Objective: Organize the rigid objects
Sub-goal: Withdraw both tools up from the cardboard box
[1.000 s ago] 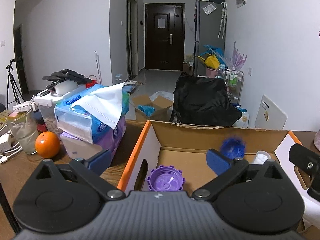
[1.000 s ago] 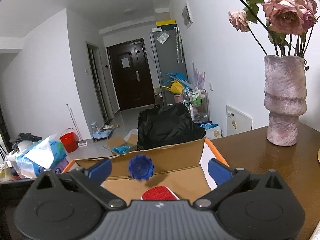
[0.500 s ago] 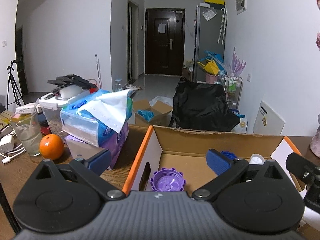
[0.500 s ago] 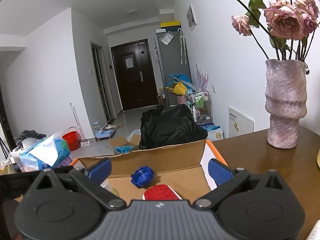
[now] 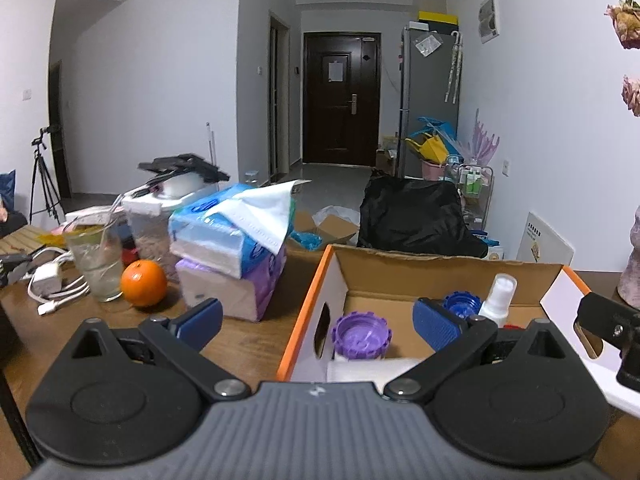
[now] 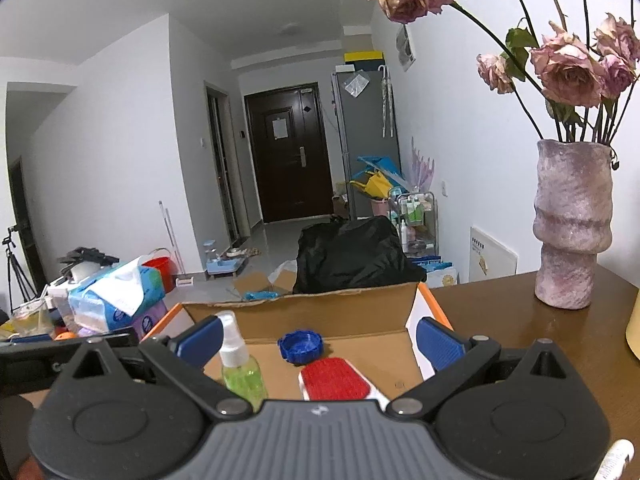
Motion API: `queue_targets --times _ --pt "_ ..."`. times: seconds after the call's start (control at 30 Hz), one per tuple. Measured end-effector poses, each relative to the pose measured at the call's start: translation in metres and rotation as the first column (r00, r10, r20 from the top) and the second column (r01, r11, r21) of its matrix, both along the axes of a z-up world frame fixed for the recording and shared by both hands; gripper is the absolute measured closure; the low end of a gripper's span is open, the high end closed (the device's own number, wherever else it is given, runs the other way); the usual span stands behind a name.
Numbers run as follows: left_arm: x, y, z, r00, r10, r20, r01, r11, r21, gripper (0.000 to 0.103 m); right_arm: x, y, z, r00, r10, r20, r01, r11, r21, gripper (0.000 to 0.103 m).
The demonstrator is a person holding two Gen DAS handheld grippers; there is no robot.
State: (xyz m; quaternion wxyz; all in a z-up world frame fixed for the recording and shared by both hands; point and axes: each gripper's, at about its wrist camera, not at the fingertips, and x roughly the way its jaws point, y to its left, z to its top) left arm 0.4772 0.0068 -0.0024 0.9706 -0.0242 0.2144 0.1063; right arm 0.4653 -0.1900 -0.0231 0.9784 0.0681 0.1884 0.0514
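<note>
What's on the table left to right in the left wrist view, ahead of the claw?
White charger → glass → orange → tissue packs → cardboard box → purple cap → blue cap → spray bottle

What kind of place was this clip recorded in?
Most likely a lived-in apartment: a wooden table looks down a hallway to a dark front door beside a fridge. A vase of dried roses and tissue packs sit out.
</note>
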Motion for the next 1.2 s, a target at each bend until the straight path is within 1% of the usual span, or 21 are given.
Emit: queue_targets --times 0.37,0.63,0.8,1.0,1.2 --pt "-0.042 0.002 -0.009 0.997 0.067 -0.025 -0.067 0.998 -0.017 0.000 -0.032 -0.012 -0.005 0.998 0.059 -0.036 -0.060 0.998 -0.023 0.000" --pt "-0.071 -0.013 -0.022 0.995 0.087 -0.052 -0.086 0.996 0.024 0.000 -0.060 -0.021 -0.010 0.995 0.088 -0.047 -0.091 0.994 -0.055 0.000" --pt "-0.087 -0.019 -0.030 0.991 0.109 -0.079 -0.108 0.994 0.024 0.000 -0.077 -0.027 -0.016 0.992 0.109 -0.068 -0.114 0.990 -0.077 0.000" --pt "-0.107 -0.015 -0.037 0.985 0.141 -0.102 -0.141 0.990 0.001 0.000 -0.096 -0.033 -0.025 0.988 0.124 -0.094 -0.133 0.986 -0.104 0.000" --pt "-0.123 -0.013 -0.044 0.979 0.156 -0.127 -0.156 0.988 0.014 0.000 -0.115 -0.037 -0.031 0.985 0.138 -0.106 -0.151 0.981 -0.124 0.000"
